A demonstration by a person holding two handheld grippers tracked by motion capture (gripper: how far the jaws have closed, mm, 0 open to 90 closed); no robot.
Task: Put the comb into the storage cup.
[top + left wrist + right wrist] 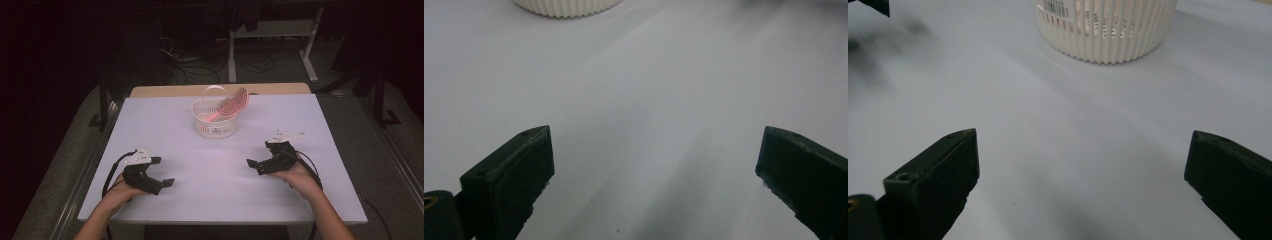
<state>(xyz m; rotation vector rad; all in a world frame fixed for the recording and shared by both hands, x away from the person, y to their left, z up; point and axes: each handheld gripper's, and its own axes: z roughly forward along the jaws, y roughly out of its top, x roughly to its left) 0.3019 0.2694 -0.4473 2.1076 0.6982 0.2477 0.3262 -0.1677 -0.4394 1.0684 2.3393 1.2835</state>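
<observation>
A white slatted basket (215, 123) with an upright handle stands on the white table (170, 130) at its far middle. A pink hairbrush (233, 103) leans inside it, its head sticking out over the right rim. My left gripper (162, 172) rests near the front left of the table, open, nothing between its jaws. My right gripper (256, 161) rests at the front right, also open and empty. In the right gripper view the basket (1108, 30) sits ahead beyond the spread jaws. In the left gripper view only the basket's base (569, 7) shows at the top edge.
A wooden board (220, 89) runs along the table's far edge. Beyond it stand a white desk frame (310, 45) and cables on the dark floor. Bare table surface lies between the grippers and the basket.
</observation>
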